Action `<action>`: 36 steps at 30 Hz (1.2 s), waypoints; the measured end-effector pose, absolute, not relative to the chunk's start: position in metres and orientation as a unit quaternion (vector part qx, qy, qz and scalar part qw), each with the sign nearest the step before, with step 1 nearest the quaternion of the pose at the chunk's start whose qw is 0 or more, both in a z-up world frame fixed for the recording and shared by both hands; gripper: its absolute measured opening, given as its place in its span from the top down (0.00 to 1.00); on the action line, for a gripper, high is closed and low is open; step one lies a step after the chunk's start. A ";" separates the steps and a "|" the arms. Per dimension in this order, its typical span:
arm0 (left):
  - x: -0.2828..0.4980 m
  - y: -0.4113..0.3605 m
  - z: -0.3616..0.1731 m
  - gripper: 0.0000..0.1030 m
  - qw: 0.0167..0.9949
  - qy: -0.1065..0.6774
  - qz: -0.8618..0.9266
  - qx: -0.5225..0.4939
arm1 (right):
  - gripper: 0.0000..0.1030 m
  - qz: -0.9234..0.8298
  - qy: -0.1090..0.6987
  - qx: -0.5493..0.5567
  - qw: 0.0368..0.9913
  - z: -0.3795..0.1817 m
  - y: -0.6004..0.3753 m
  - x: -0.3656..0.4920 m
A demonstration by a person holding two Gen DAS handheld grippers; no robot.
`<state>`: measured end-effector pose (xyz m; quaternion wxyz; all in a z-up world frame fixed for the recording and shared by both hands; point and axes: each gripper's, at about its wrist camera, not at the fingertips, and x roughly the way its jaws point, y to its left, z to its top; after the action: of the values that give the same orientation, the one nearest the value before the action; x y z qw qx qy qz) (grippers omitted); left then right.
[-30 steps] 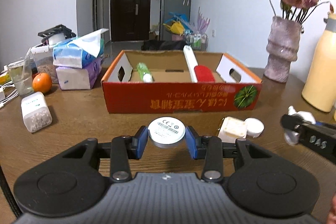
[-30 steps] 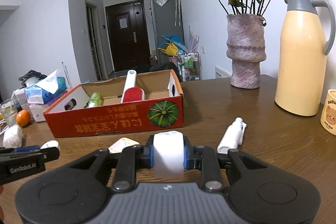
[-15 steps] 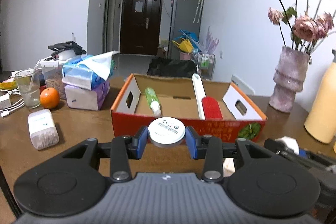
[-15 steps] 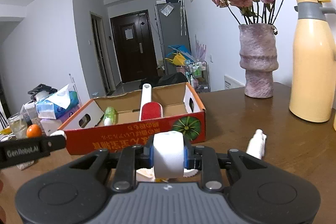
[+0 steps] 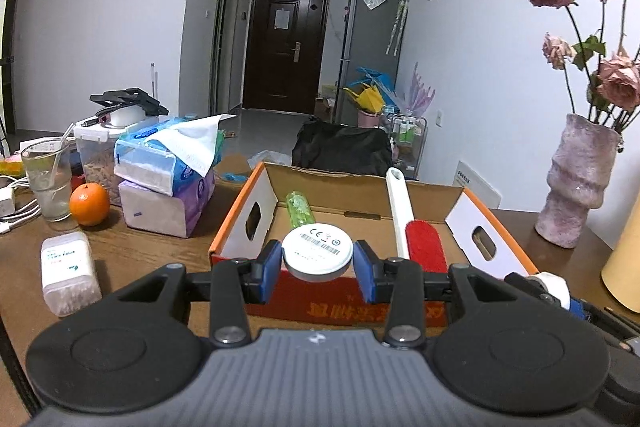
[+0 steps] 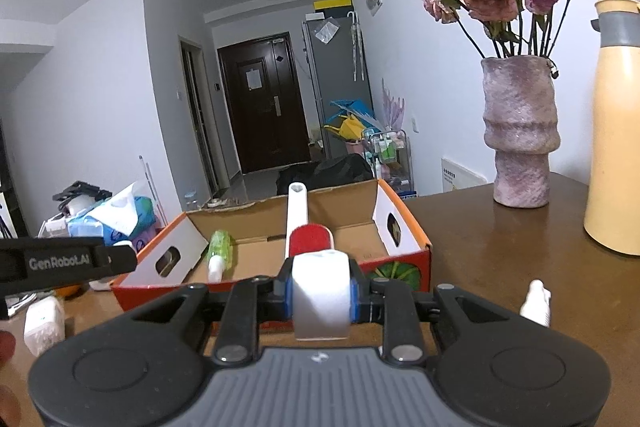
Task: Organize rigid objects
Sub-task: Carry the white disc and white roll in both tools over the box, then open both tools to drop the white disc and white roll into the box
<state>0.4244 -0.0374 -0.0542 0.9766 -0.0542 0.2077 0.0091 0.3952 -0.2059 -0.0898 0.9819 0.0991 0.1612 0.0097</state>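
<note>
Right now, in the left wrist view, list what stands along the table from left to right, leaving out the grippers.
Drinking glass → orange → stacked tissue packs → cardboard box, holding the green bottle and then the red lint brush → purple vase → yellow thermos.

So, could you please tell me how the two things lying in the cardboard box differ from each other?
The lint brush is long, with a white handle and a red head; the green bottle is short, translucent green with a white cap. The brush's handle leans up on the box's far wall and reaches above its rim, while the bottle stays below the rim. Both point roughly front to back.
</note>
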 end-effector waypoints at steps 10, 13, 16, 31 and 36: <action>0.462 -0.033 -0.056 0.61 0.977 0.206 0.019 -0.055 | 0.77 0.002 0.153 0.105 0.983 -0.090 -0.211 0.435; 0.474 -0.031 -0.058 0.61 0.976 0.210 0.022 -0.054 | 0.77 0.001 0.152 0.108 0.982 -0.089 -0.214 0.448; 0.487 -0.029 -0.061 0.61 0.976 0.212 0.025 -0.053 | 0.77 0.002 0.154 0.110 0.982 -0.090 -0.216 0.461; 0.534 -0.038 -0.070 0.61 0.977 0.212 0.027 -0.017 | 0.77 0.006 0.172 0.101 0.980 -0.094 -0.217 0.521; 0.545 -0.038 -0.074 0.61 0.976 0.214 0.027 -0.009 | 0.77 0.010 0.182 0.090 0.979 -0.096 -0.213 0.535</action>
<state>0.5446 -0.0385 -0.0738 0.9764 -0.0085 0.2142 0.0271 0.5349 -0.2134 -0.0959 0.9790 0.0902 0.1824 0.0104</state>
